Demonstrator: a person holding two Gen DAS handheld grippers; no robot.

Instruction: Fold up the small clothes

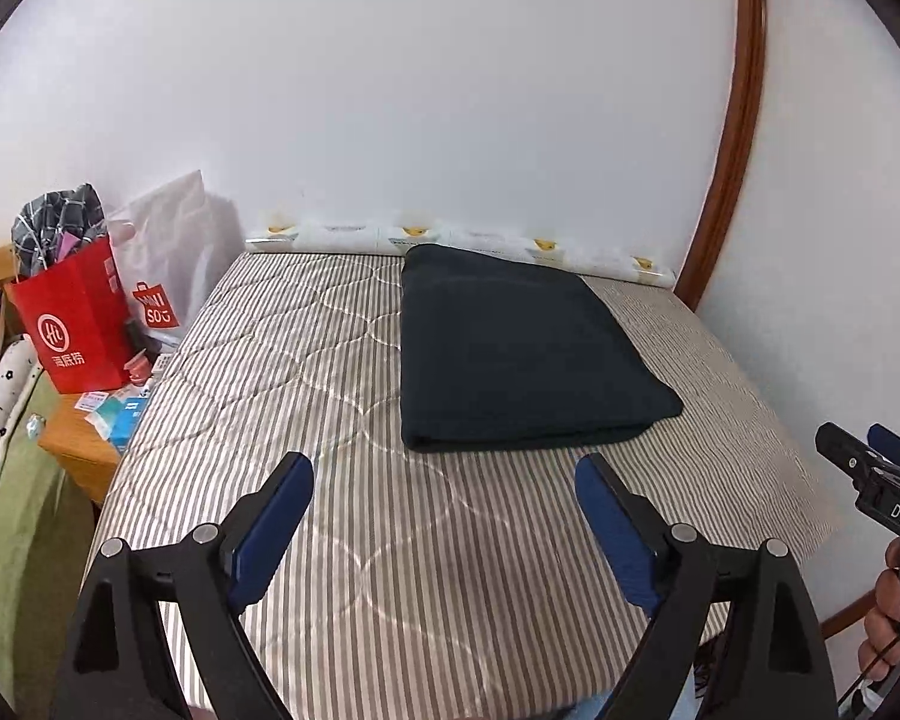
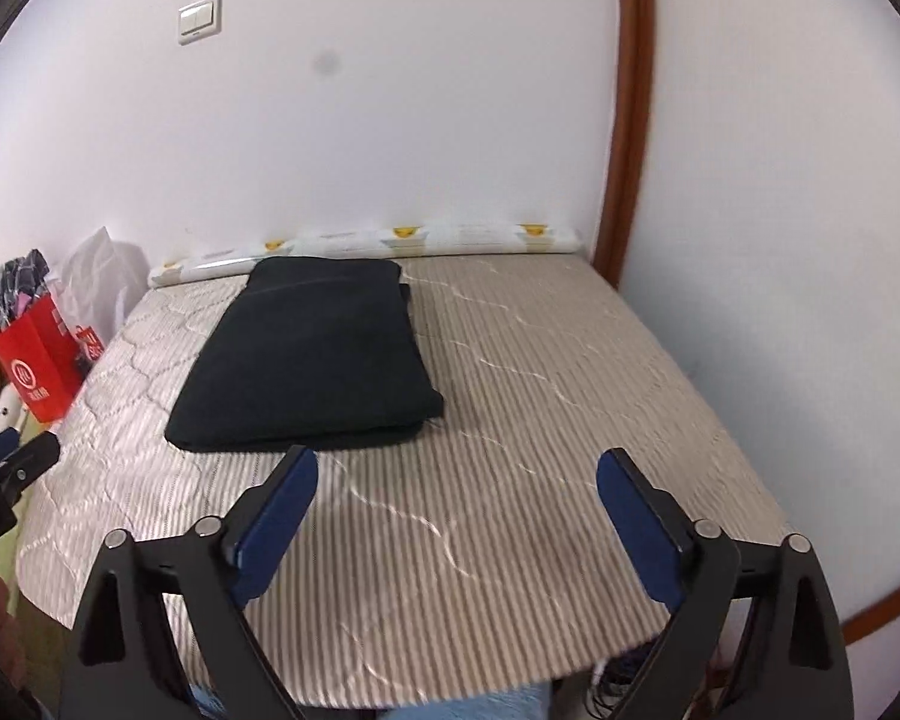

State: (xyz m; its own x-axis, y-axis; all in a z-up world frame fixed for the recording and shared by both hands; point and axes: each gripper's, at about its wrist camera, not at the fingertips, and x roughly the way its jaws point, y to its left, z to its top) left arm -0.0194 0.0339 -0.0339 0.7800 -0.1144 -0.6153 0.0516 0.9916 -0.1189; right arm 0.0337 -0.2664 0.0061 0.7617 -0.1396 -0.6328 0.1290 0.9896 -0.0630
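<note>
Both grippers hang above the near part of the striped mattress [image 1: 342, 360], jaws spread wide, nothing between the pads: left gripper [image 1: 444, 480] and right gripper [image 2: 457, 474] each show bare quilted cover in the gap. The folded dark garment [image 1: 510, 354] lies flat on the mattress toward the far side, a neat rectangle with its folded edge facing the grippers; its far edge sits close to the row of white packets [image 1: 450, 240] that runs along the base of the wall. It is clear of both sets of fingers; in the right wrist view the left finger tip [image 2: 297, 468] overlaps the garment's near edge in the picture only, I can't tell any contact. Open room: wide bare strip of mattress in front of the garment and a large bare area to its right, up to the white wall and the brown wooden trim [image 1: 726, 180]. Left mattress edge is crowded: red paper bag [image 1: 78, 324] with checked cloth sticking out, a white plastic bag [image 1: 168, 240] behind it, small boxes on a wooden side table [image 1: 84, 450]. Near edge of the mattress is cut off by the gripper bodies. In the left wrist view the right gripper is partly out of frame at the right margin, with fingers of a hand [image 1: 891, 606] below it. Bag print is too small to read reliably.
</note>
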